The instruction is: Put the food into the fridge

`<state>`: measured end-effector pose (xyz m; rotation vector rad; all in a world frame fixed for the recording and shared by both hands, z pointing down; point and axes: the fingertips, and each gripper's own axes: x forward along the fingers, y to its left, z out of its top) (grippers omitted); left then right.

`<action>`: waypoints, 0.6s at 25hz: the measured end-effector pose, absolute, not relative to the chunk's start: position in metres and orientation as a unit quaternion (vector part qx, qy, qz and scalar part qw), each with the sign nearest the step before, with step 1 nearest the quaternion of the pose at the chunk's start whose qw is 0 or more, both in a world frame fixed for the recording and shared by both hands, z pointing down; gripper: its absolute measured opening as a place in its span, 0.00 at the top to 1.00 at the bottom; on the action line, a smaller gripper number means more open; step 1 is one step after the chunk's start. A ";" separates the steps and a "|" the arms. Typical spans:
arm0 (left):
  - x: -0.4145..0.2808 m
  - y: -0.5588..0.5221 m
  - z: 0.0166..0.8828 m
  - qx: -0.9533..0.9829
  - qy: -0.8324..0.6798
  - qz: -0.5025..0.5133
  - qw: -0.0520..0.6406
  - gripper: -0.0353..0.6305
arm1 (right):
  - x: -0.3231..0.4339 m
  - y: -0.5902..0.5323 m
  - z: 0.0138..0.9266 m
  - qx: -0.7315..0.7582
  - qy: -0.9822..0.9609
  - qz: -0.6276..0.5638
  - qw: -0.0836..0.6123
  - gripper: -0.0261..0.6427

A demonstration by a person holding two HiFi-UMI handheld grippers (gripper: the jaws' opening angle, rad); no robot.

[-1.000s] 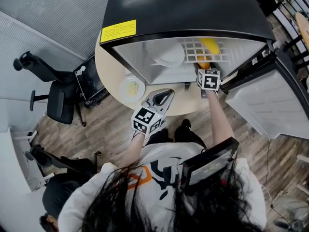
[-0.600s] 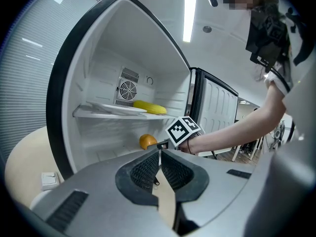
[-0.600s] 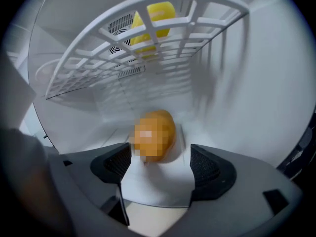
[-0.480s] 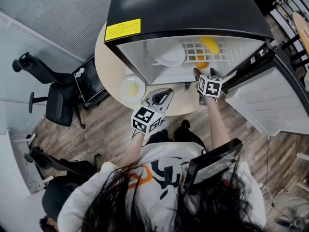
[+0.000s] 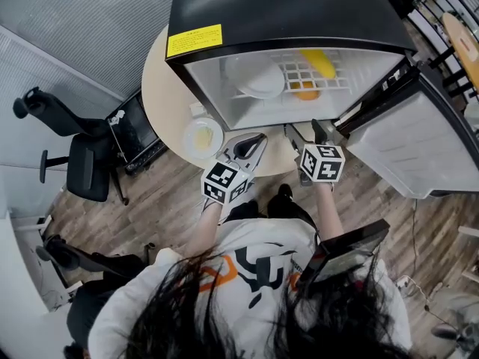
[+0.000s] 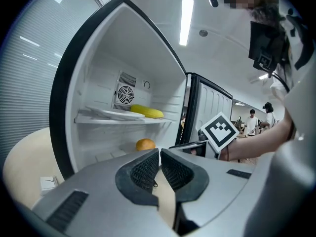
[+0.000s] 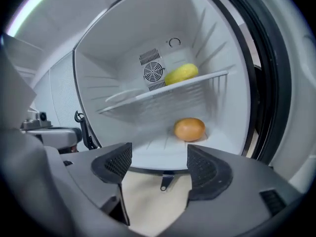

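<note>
Grey-jawed, holding the right gripper [image 7: 155, 159] fully spread and empty just outside the fridge [image 7: 108, 83], pointing it nearly straight at the orange [image 7: 189, 129] sitting ahead on the fridge floor, nearer than the closed, empty left gripper [image 6: 159, 156].

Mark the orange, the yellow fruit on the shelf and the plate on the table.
orange [image 7: 190, 129], right gripper view, middle of its skin.
yellow fruit [image 7: 181, 73], right gripper view, middle of its side.
plate [image 5: 187, 139], head view, left rim.
</note>
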<state>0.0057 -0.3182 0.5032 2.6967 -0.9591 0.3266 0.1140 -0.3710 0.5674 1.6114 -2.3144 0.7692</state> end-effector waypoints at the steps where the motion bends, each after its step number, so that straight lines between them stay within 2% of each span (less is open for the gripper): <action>1: 0.004 -0.316 0.503 0.929 -0.328 0.111 0.129 0.92 | 0.109 -0.365 0.561 0.545 -0.790 0.261 0.100 0.43; 15: -0.024 -0.277 0.485 0.945 -0.296 0.093 0.107 0.92 | 0.064 -0.296 0.518 0.556 -0.793 0.244 0.047 0.43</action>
